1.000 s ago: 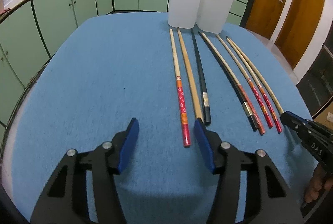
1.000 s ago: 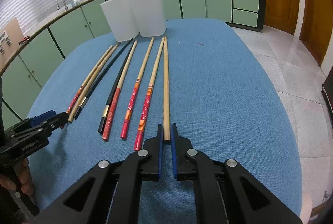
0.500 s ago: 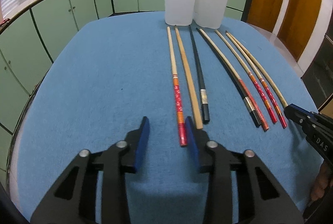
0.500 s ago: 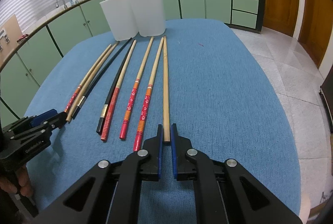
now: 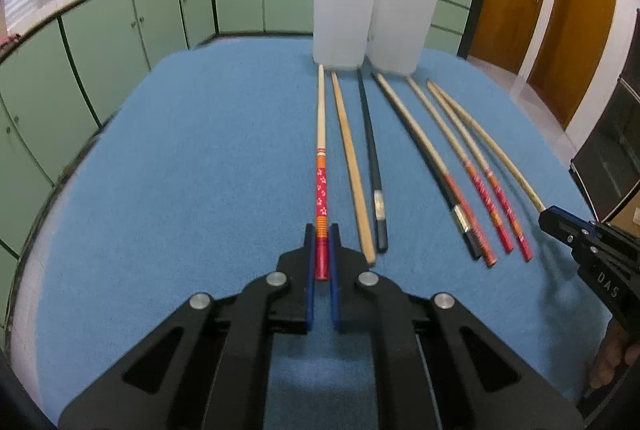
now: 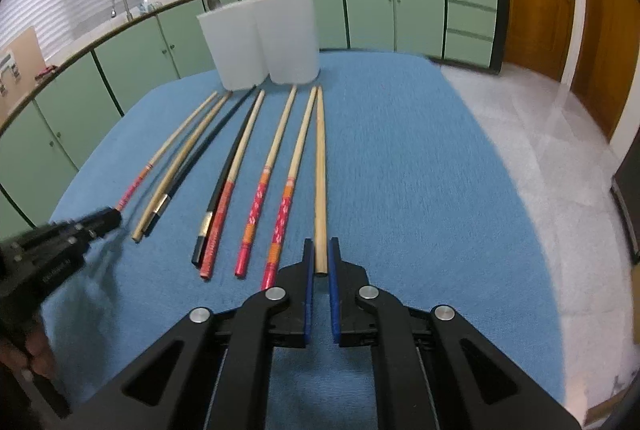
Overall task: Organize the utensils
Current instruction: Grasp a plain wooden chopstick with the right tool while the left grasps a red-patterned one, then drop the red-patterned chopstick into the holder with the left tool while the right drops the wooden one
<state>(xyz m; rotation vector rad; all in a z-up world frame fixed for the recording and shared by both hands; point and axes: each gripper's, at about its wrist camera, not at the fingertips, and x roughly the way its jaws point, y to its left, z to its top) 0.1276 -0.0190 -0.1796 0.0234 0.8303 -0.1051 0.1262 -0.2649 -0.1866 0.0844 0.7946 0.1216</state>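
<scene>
grasp step in hand: left tool (image 5: 321, 248) is clamped on the red-flowered chopstick (image 5: 321, 190) at lower centre, right tool (image 6: 320, 260) clamped on the plain wooden chopstick (image 6: 320, 170), both lying on the blue bench (image 5: 180, 170); next, lifting toward the white holders (image 5: 372, 22) at upper centre is likely needed.

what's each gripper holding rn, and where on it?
Left gripper: red flowered chopstick, clamped at its red butt end. Right gripper: plain wooden chopstick, clamped at its near end.

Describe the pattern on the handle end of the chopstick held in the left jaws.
Red with small white flowers, between orange striped bands, on the chopstick; clearest in the left wrist view.
</scene>
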